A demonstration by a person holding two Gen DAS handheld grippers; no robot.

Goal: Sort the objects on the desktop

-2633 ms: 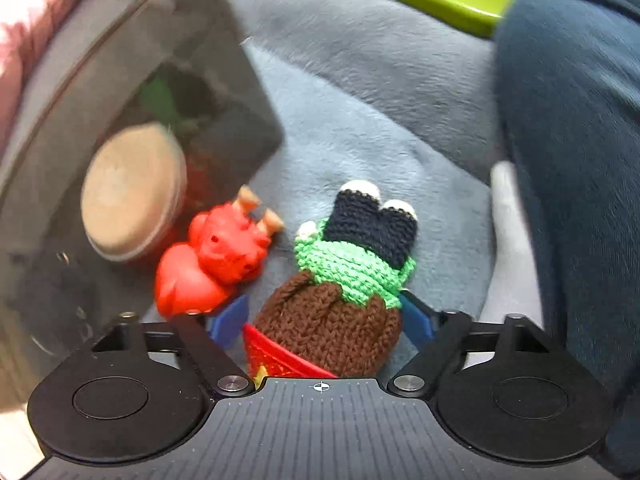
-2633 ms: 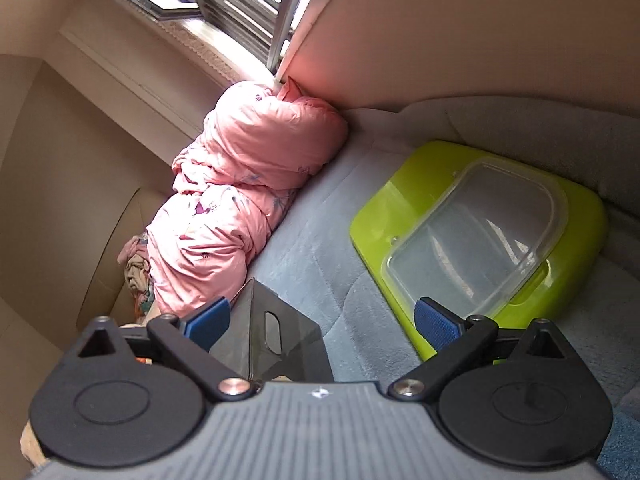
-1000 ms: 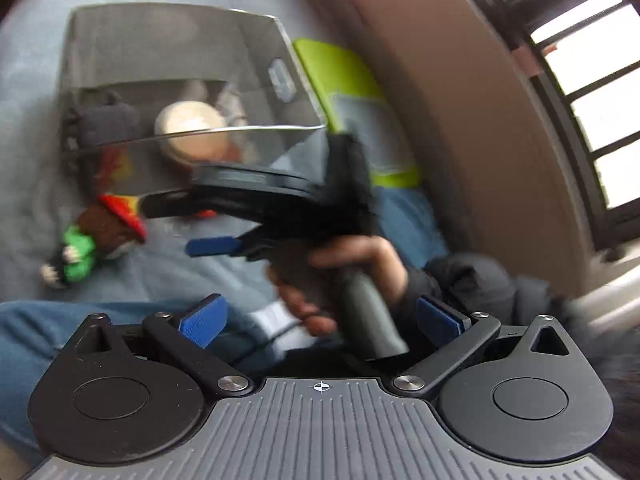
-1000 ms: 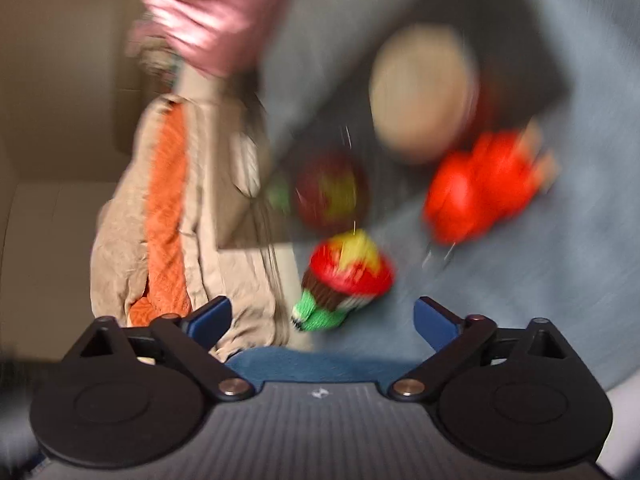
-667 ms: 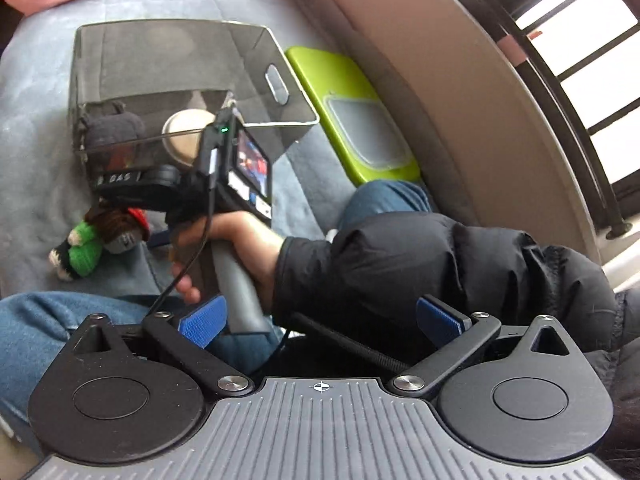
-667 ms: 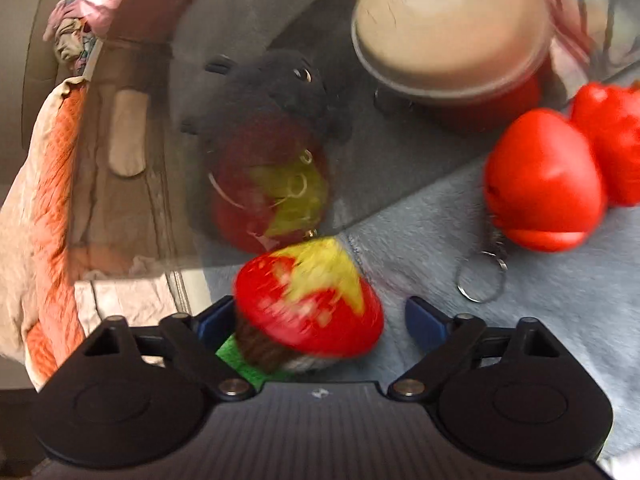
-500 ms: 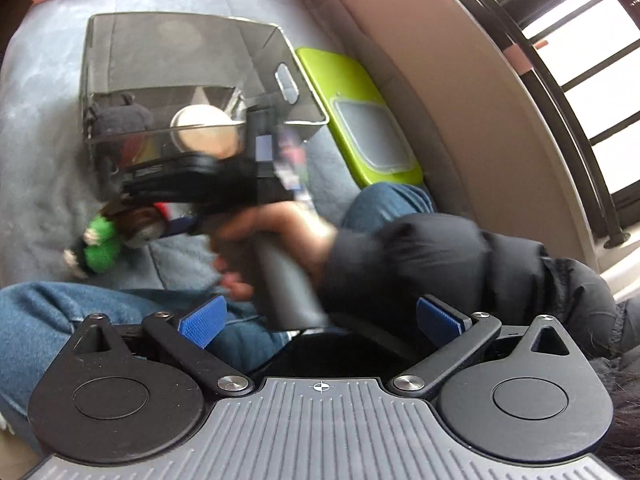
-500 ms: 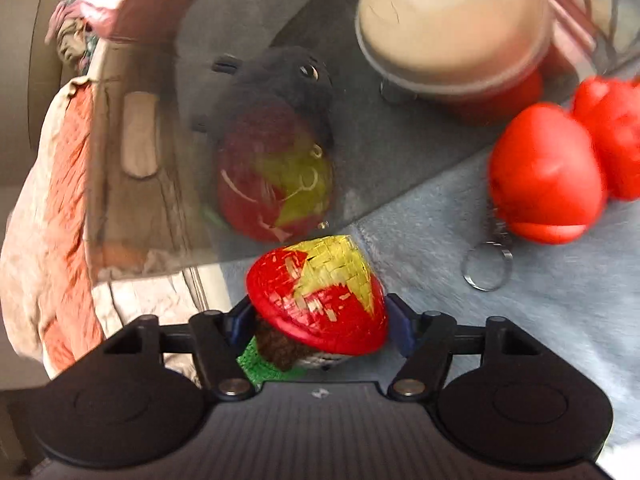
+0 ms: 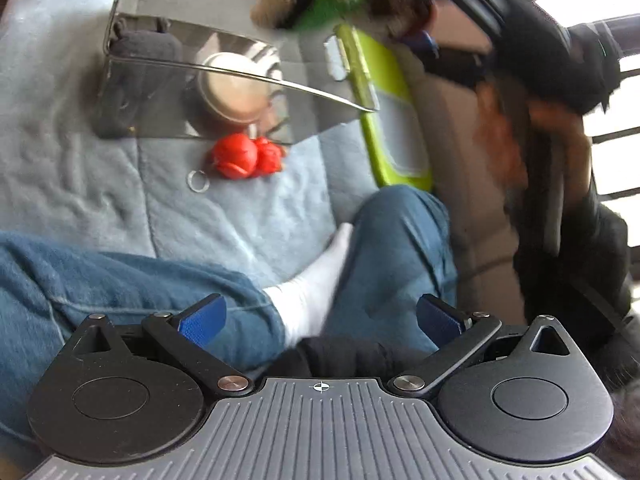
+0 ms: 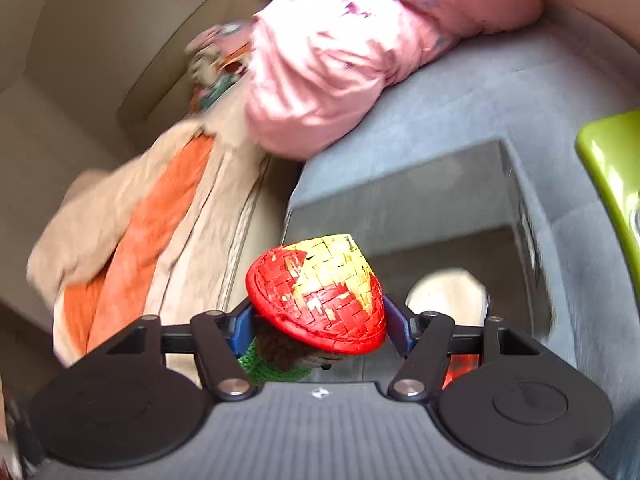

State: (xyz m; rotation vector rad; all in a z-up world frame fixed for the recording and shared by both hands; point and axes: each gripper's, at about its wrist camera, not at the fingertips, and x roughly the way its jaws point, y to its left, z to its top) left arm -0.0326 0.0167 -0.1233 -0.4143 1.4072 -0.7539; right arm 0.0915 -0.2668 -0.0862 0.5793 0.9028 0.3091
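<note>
The right gripper (image 10: 318,330) is closed on the knitted doll (image 10: 316,292), above the smoky box (image 10: 420,216). The left gripper (image 9: 320,320) is wide open and holds nothing.

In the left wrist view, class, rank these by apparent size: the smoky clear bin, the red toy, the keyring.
1. Smoky clear bin
2. Red toy
3. Keyring, clearly smallest, lying beside the toy

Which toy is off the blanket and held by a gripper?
The crocheted doll with the red-and-yellow woven hat, clamped in the right gripper. The red keychain toy lies on the blanket; the grey plush sits in the bin.
</note>
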